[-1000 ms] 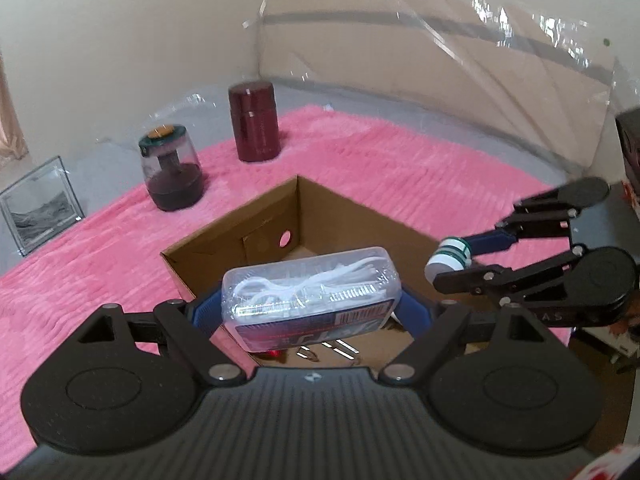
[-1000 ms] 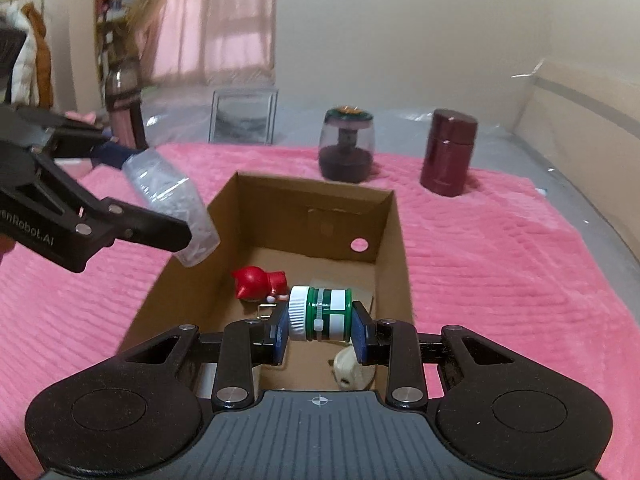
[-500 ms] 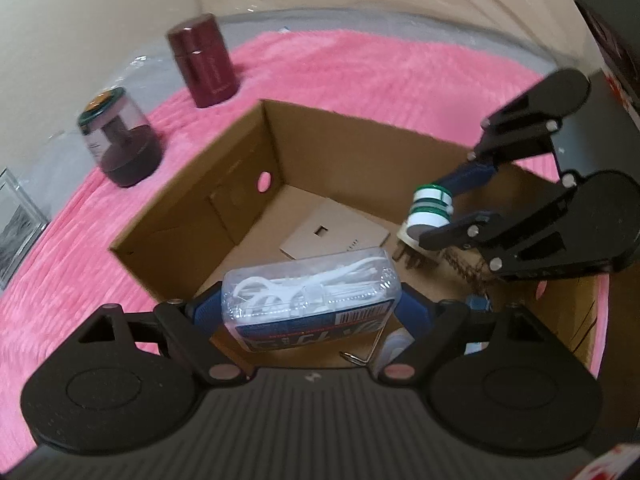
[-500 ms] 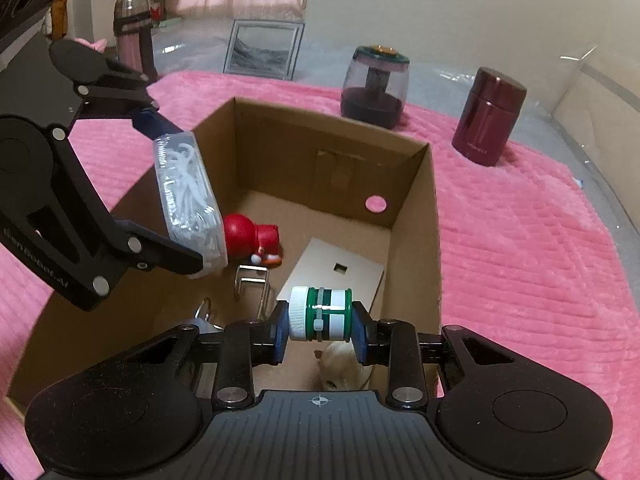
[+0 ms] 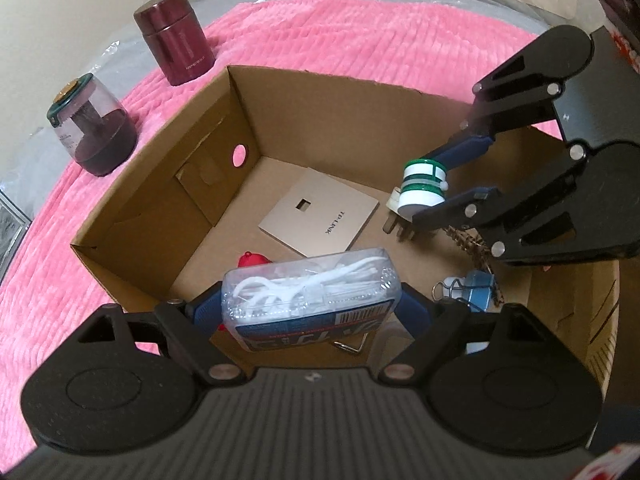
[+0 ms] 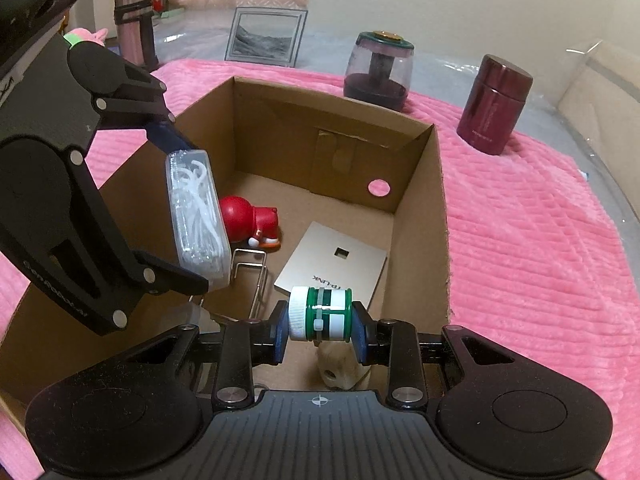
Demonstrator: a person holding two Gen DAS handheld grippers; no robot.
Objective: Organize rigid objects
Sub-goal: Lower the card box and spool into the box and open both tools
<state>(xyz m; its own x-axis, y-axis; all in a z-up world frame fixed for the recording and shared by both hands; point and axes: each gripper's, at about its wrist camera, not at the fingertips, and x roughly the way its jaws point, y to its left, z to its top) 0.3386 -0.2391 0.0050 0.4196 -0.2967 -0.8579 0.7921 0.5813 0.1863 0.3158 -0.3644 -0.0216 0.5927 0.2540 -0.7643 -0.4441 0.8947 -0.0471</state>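
An open cardboard box (image 5: 168, 128) (image 6: 420, 208) sits on a pink blanket. My left gripper (image 5: 310, 308) (image 6: 188, 208) is shut on a clear plastic case of white floss picks (image 5: 312, 292) (image 6: 198, 216), held inside the box above its floor. My right gripper (image 6: 320, 320) (image 5: 452, 178) is shut on a small green and white capped bottle (image 6: 320, 314) (image 5: 422, 184), also inside the box, near the right wall. On the box floor lie a red figurine (image 6: 252, 216), a beige square plate (image 5: 320, 214) (image 6: 332, 260), a white plug (image 5: 396, 210) and a blue clip (image 5: 476, 284).
A maroon canister (image 5: 176, 46) (image 6: 494, 104) and a dark jar with a green lid (image 5: 92, 124) (image 6: 378, 70) stand on the blanket beyond the box. A framed picture (image 6: 266, 36) and a tall bottle (image 6: 134, 28) stand further back. A wire clip (image 6: 252, 276) lies in the box.
Both grippers have come down from above the box rim into the box, each still holding its object. The view now looks more steeply onto the box floor.
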